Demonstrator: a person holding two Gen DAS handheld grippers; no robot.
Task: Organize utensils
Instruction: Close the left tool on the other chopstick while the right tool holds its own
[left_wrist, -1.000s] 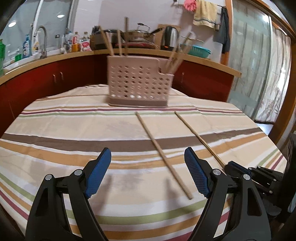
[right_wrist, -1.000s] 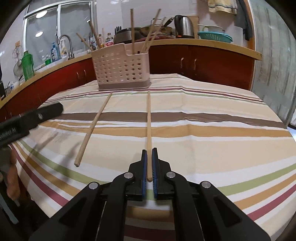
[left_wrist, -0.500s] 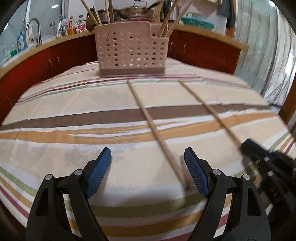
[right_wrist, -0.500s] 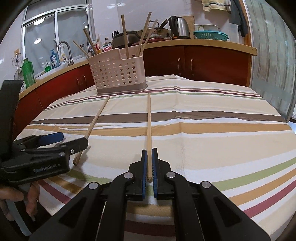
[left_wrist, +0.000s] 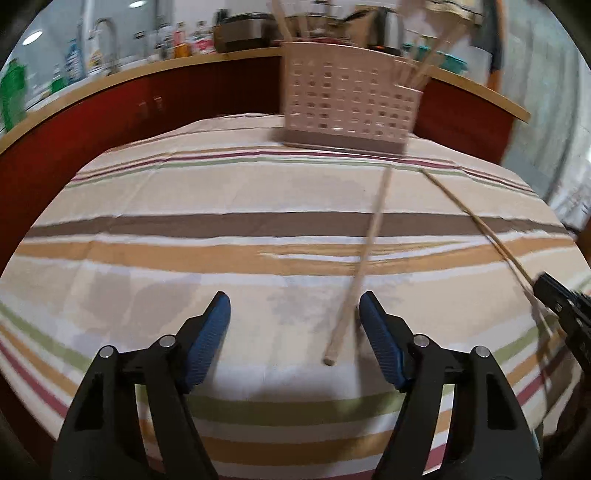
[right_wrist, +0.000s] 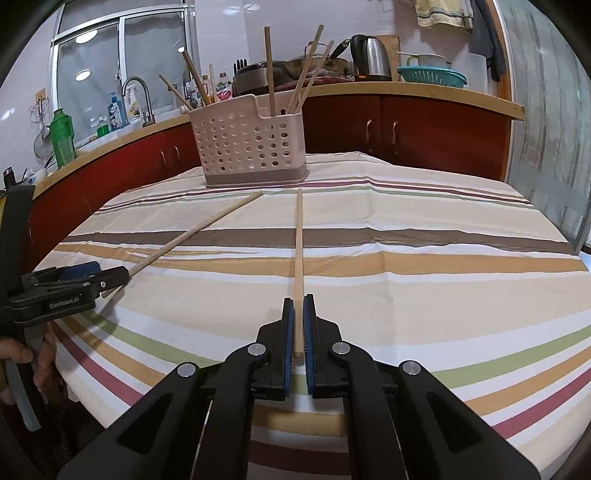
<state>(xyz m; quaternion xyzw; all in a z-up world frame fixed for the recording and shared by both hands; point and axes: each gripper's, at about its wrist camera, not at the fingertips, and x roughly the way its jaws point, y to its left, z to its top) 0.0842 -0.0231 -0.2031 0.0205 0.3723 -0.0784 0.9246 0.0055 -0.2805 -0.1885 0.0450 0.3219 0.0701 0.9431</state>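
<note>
Two long wooden chopsticks lie on the striped tablecloth (right_wrist: 406, 266), pointing at a pink perforated utensil basket (right_wrist: 251, 144) that holds several more sticks. My right gripper (right_wrist: 298, 301) is shut on the near end of the right chopstick (right_wrist: 298, 251), low over the cloth. My left gripper (left_wrist: 293, 299) hovers just above the cloth with its jaws closing. The near end of the left chopstick (left_wrist: 354, 288) sits between them, close to the right pad (left_wrist: 380, 332) and touching neither. In the right wrist view, the left gripper (right_wrist: 74, 280) is at the left chopstick's (right_wrist: 195, 232) near tip.
The basket (left_wrist: 347, 107) stands at the table's far side. Red cabinets with a wooden counter (right_wrist: 424, 92) curve behind the table, carrying a kettle (right_wrist: 371, 59), a teal colander (right_wrist: 430, 75), bottles and a tap. A hand (right_wrist: 22, 362) holds the left gripper at the table's near left edge.
My left gripper has swung and sunk towards the cloth, so the left chopstick's near end now lies between its jaws, which stand narrower. The right gripper and its chopstick have stayed still.
</note>
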